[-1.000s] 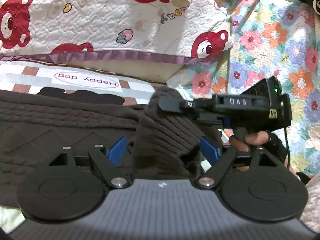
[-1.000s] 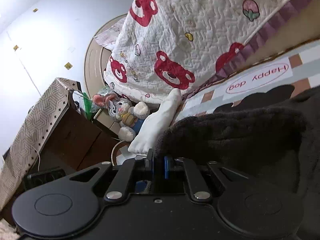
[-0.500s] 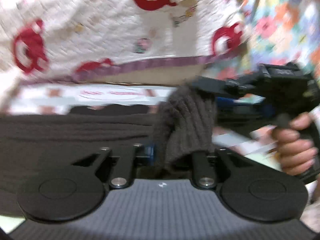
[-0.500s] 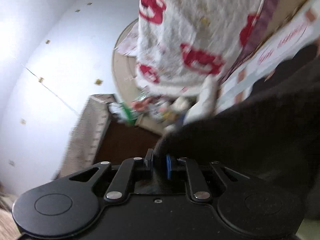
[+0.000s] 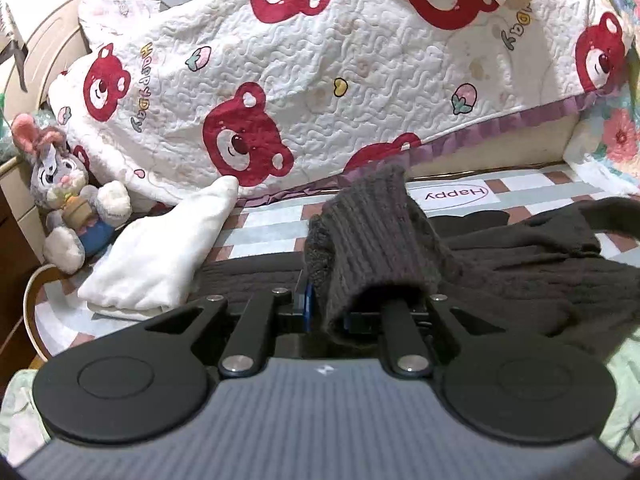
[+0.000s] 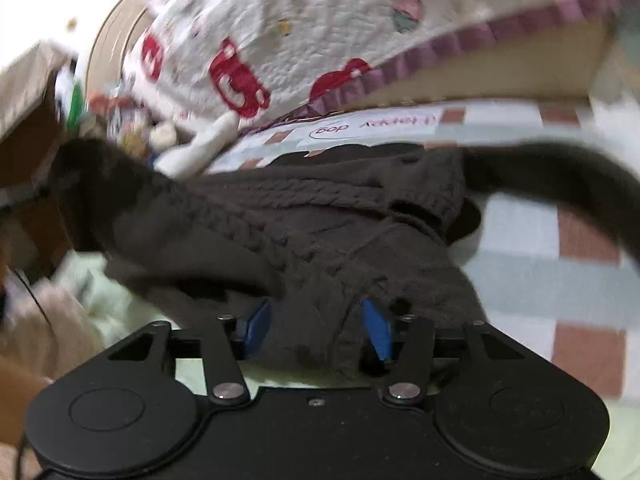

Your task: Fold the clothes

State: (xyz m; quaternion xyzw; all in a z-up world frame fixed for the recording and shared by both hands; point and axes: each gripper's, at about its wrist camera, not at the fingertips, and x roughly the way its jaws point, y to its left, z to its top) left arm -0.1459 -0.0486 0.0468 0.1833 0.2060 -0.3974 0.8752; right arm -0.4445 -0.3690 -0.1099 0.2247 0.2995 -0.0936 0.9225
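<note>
Checked bedsheet under dark brown knit sweater. Left gripper clenched on ribbed sleeve cuff. Right gripper just opening, knit loose between blue pads.

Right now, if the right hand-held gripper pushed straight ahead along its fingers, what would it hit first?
The brown knit sweater. Its fabric already lies between the open jaws of the right hand-held gripper, which have just been opening, and its bulk fills the path ahead. Depth is blurred.

One sweater, one plush rabbit, one white cloth.
</note>
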